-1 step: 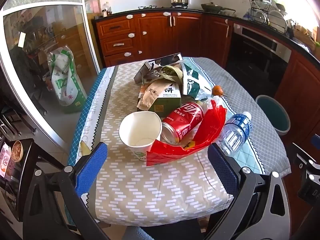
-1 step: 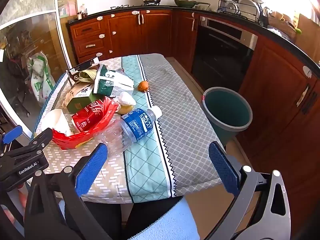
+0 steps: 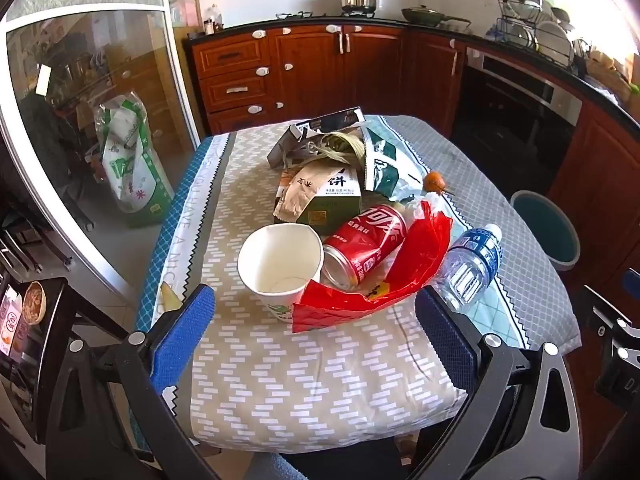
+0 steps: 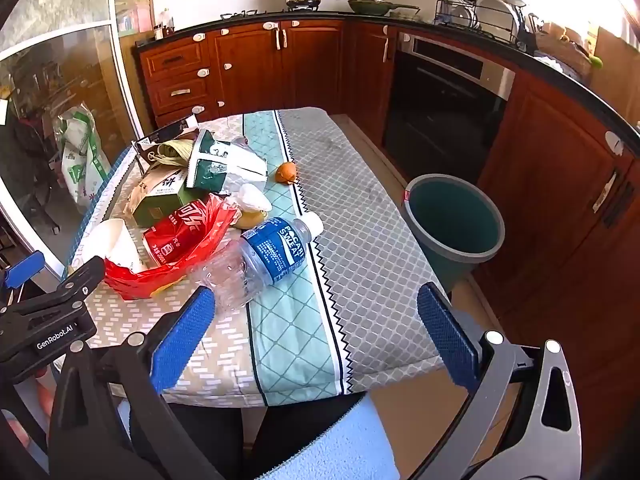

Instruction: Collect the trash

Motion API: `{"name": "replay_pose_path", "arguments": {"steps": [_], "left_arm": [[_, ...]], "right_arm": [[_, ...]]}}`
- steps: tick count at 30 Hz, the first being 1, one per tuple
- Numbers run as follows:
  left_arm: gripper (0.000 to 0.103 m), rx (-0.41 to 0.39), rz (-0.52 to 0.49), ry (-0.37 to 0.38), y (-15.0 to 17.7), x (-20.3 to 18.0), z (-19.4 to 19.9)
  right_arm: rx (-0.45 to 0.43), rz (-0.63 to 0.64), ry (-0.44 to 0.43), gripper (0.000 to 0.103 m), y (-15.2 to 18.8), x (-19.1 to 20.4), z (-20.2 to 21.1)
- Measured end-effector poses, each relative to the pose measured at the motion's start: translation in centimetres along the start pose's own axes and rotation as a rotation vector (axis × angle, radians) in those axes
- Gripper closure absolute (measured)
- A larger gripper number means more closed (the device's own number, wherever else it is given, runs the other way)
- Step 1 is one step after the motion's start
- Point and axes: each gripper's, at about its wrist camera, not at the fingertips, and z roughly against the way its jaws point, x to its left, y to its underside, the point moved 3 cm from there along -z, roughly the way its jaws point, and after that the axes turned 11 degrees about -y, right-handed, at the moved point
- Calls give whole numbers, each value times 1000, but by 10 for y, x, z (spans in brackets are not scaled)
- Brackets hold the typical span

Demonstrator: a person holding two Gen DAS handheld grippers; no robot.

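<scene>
Apparently nothing has changed: the earlier pictures of both views match the present ones, so no piece has been lifted and the collecting has, by this judgement, not begun.

Both tools hang short of the table's near edge. The left gripper (image 3: 314, 330) stands released, blue pads wide apart with only tablecloth (image 3: 280, 380) between them. The right gripper (image 4: 316, 320) is equally spread and holds nothing; its left pad sits near the bottle's base without touching.

All the trash lies in one cluster on the left half of the table:
- one white paper cup (image 3: 280, 264), tipped on its side
- one red cola can (image 3: 362, 246), lying against the cup
- one red plastic bag (image 3: 384, 284), crumpled under and around the can
- one clear Pocari Sweat bottle (image 4: 272, 256), lying flat just beside the bag
- one green pastry box (image 3: 324, 200) with brown paper over it
- one green-and-white wrapper (image 4: 224, 168) behind it
- one small orange fruit (image 4: 286, 172), apart from the heap

One teal bin (image 4: 454, 220) stands on the floor beside the table's right edge, seemingly empty.
</scene>
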Motion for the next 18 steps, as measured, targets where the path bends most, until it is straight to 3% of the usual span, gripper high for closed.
{"name": "replay_pose_path", "arguments": {"steps": [18], "left_arm": [[2, 1, 21, 2, -3, 4, 2]], "right_arm": [[5, -11, -10, 6, -1, -4, 0]]}}
